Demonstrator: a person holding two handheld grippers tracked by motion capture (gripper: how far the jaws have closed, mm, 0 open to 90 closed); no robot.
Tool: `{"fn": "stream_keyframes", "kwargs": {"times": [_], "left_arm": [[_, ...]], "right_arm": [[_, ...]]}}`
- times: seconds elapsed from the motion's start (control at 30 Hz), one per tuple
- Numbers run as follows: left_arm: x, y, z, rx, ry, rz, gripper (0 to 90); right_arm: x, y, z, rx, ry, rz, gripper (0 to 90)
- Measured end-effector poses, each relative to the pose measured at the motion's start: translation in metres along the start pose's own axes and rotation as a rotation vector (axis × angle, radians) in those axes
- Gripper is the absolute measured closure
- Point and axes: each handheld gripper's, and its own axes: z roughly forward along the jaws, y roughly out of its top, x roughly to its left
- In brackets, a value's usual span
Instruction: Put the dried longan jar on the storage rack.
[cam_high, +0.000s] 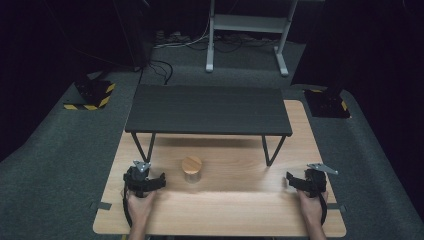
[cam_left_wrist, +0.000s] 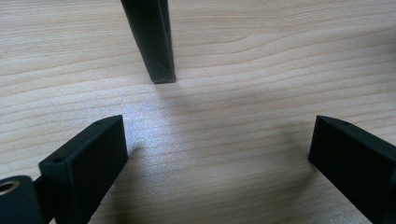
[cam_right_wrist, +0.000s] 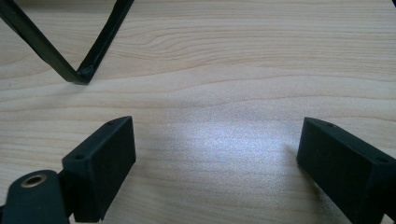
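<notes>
1. Jar (cam_high: 191, 170) with a round wooden lid stands upright on the wooden table (cam_high: 240, 210), in front of the black shelf riser (cam_high: 207, 110) and between its two pairs of legs, nearer the left pair. Its long axis runs straight up, so the lid faces the high camera.

2. Left gripper (cam_high: 145, 181) sits just beside the jar, on the jar's left and a little nearer the person. Its jaws stand wide apart with only bare tabletop between them; in the left gripper view they look towards a shelf leg (cam_left_wrist: 152, 44), so the jar lies off to their right, outside that line.

3. Right gripper (cam_high: 306, 181) rests well apart from the jar, near the table's right edge. Its jaws are likewise spread wide and hold nothing; the right gripper view shows the foot of the right shelf legs (cam_right_wrist: 84, 72) ahead.

4. Judgement: the left hand is clearly the nearer one, and reaching the jar would call for a short swing rightward so the open jaws straddle its body from the side.
</notes>
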Motion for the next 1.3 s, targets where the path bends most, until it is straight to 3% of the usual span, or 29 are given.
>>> {"fn": "stream_keyframes", "kwargs": {"times": [0.63, 0.73, 1.03, 1.3], "left_arm": [[0.001, 0.001, 0.000, 0.005, -0.010, 0.004, 2.0], [0.004, -0.002, -0.001, -0.006, -0.031, -0.002, 1.4], [0.001, -0.004, -0.011, -0.021, -0.074, 0.061, 1.1], [-0.004, -0.004, -0.021, -0.028, -0.155, 0.114, 1.2]], "right_arm": [[-0.002, 0.000, 0.000, -0.004, 0.007, 0.006, 11.2], [-0.002, 0.000, 0.000, -0.004, 0.009, 0.006, 11.2], [-0.002, 0.000, 0.000, -0.003, 0.006, 0.002, 11.2], [-0.002, 0.000, 0.000, -0.004, 0.007, 0.004, 11.1]]}}
